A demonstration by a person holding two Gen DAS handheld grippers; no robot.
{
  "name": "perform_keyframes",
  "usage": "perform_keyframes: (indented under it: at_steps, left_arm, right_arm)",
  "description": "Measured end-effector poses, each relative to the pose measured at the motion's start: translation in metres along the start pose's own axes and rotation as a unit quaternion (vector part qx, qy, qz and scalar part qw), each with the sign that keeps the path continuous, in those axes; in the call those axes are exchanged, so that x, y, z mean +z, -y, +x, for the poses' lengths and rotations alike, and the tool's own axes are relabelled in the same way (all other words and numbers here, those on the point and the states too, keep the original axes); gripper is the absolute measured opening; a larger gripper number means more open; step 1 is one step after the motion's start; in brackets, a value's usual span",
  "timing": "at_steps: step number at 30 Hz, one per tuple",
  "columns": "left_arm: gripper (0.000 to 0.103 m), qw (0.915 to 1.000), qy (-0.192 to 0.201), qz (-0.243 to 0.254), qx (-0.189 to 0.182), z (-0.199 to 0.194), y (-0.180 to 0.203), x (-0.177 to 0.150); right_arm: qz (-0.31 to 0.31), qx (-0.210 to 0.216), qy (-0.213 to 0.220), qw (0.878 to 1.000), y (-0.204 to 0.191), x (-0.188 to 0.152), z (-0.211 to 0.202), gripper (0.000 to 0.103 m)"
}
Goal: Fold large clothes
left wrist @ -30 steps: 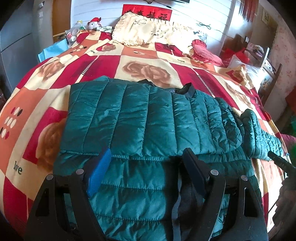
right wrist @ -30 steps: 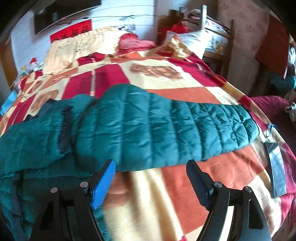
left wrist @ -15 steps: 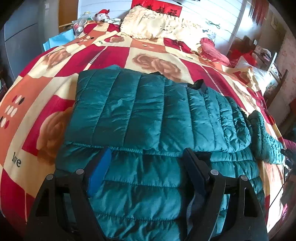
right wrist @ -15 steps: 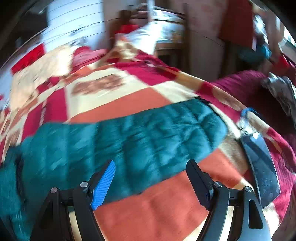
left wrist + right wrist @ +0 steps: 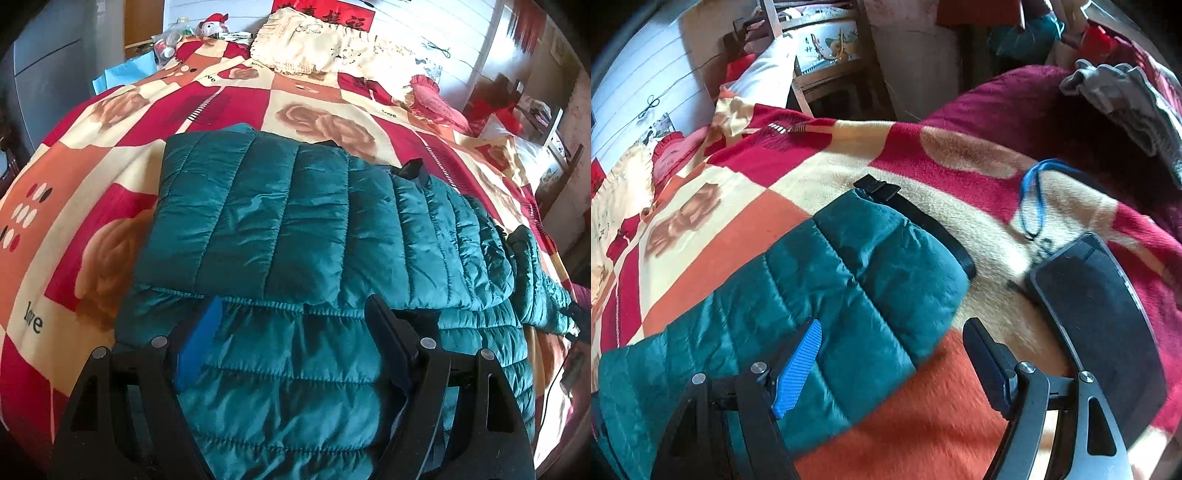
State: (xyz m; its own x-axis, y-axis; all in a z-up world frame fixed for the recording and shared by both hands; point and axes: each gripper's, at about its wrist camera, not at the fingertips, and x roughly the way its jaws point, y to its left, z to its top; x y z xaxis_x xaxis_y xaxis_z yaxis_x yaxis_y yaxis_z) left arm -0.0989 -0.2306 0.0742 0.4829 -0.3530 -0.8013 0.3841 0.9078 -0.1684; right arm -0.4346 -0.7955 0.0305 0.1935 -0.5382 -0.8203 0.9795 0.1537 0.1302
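Two grippers hover with fingers spread, gripping nothing; left gripper (image 5: 293,325) over the teal jacket (image 5: 314,229) mid-bed (image 5: 74,177); right gripper (image 5: 892,350) over its sleeve (image 5: 849,273) near the bed's edge.

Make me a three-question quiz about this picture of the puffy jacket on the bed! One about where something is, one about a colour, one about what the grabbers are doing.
1. Where does the phone lie?
A. on the blanket, past the sleeve's cuff
B. on top of the jacket
C. on the cream pillow

2. What colour is the jacket?
A. yellow
B. dark green
C. white

3. What is the right gripper doing?
A. clamping the phone
B. squeezing the pillow
C. open, holding nothing

Answers:
1 A: the phone rests on the blanket beyond the sleeve.
2 B: the quilted fabric is dark green all over.
3 C: its fingers stand apart over the sleeve end, gripping nothing.
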Motion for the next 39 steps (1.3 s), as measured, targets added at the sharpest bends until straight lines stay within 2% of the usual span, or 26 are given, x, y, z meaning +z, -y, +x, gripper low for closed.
perform_keyframes:
  at_steps: [3, 4, 5, 6, 7, 10, 14, 17, 19, 23, 28, 33, 39]
  left_arm:
    - [0.08, 1.0, -0.003, -0.003, 0.004, 0.002, -0.003, 0.001]
    - [0.08, 1.0, -0.003, -0.005, 0.004, 0.003, -0.004, 0.002]
    - [0.08, 1.0, -0.002, -0.005, 0.004, 0.003, -0.005, 0.001]
    - [0.08, 1.0, -0.001, -0.006, 0.006, 0.003, -0.006, 0.001]
    - [0.08, 1.0, -0.001, -0.006, 0.006, 0.003, -0.007, 0.001]
    - [0.08, 1.0, -0.002, -0.008, 0.003, 0.004, -0.009, 0.001]
    - [0.08, 1.0, 0.005, -0.006, -0.007, -0.002, -0.007, 0.001]
    - [0.08, 0.9999, 0.011, 0.0, -0.012, -0.008, -0.005, 0.0]
    - [0.08, 0.9998, 0.015, 0.001, -0.016, -0.014, -0.006, 0.001]
    - [0.08, 0.9997, 0.02, 0.005, -0.014, -0.02, -0.009, 0.001]
    - [0.08, 0.9996, 0.023, 0.003, -0.015, -0.026, -0.018, 0.001]
    - [0.08, 0.9995, 0.029, -0.004, -0.014, -0.033, -0.03, 0.003]
    - [0.08, 0.9993, 0.032, -0.012, -0.014, -0.037, -0.043, 0.003]
  right_arm:
    - [0.005, 0.016, -0.001, 1.0, -0.001, 0.004, 0.011, 0.077]
    - [0.006, 0.015, 0.002, 1.0, -0.001, 0.005, 0.014, 0.071]
    - [0.004, 0.014, 0.011, 1.0, -0.002, 0.007, 0.014, 0.063]
    - [0.0, 0.012, 0.015, 1.0, -0.003, 0.008, 0.015, 0.047]
    - [-0.008, 0.013, 0.019, 1.0, -0.004, 0.009, 0.014, 0.035]
    - [-0.024, 0.026, 0.03, 0.999, -0.007, 0.015, 0.005, 0.016]
    - [-0.065, 0.054, 0.09, 0.992, -0.021, 0.021, -0.046, 0.013]
    - [-0.089, 0.094, 0.116, 0.985, -0.037, 0.021, -0.085, 0.012]
    - [-0.115, 0.129, 0.135, 0.976, -0.057, 0.018, -0.118, 0.012]
    - [-0.17, 0.183, 0.144, 0.957, -0.1, 0.001, -0.166, 0.012]
    - [-0.238, 0.238, 0.129, 0.933, -0.157, -0.041, -0.203, 0.012]
    - [-0.316, 0.278, 0.104, 0.901, -0.22, -0.099, -0.229, 0.012]
    - [-0.359, 0.329, 0.07, 0.871, -0.274, -0.156, -0.245, 0.012]
